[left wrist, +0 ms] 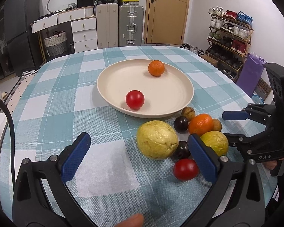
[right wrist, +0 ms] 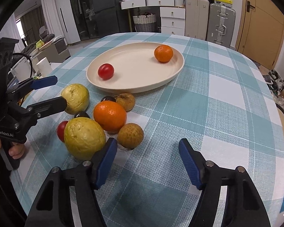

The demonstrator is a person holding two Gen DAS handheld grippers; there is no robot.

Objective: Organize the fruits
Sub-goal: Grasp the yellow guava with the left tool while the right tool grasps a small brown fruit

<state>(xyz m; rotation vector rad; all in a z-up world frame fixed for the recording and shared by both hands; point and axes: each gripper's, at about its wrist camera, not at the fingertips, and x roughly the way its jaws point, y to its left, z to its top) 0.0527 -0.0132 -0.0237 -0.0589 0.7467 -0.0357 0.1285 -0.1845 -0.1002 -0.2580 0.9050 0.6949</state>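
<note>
Hovering low over the checked tabletop (right wrist: 208, 87), my right hand-held gripper (right wrist: 147, 162) stood with its jaws half spread and nothing between them; the nearest brown longan (right wrist: 130, 135) lay just ahead of its left finger, and one yellow guava (right wrist: 84, 138) sat just beside that finger. My left hand-held gripper (left wrist: 140, 157) was spread wide and empty, with the other guava (left wrist: 157, 139) just ahead between its fingers and a red tomato (left wrist: 186, 169) close by its right finger. I counted the loose pile on the cloth: two guavas, one orange (right wrist: 110, 115), one tomato, two dark plums (left wrist: 181, 124) and two brown longans that I could make out. The cream plate (right wrist: 134, 87) lay beyond the pile, well apart from both hand-held grippers, and held two pieces: one red tomato (right wrist: 105, 71) near its left edge and one orange (right wrist: 163, 53) toward its far right rim.
</note>
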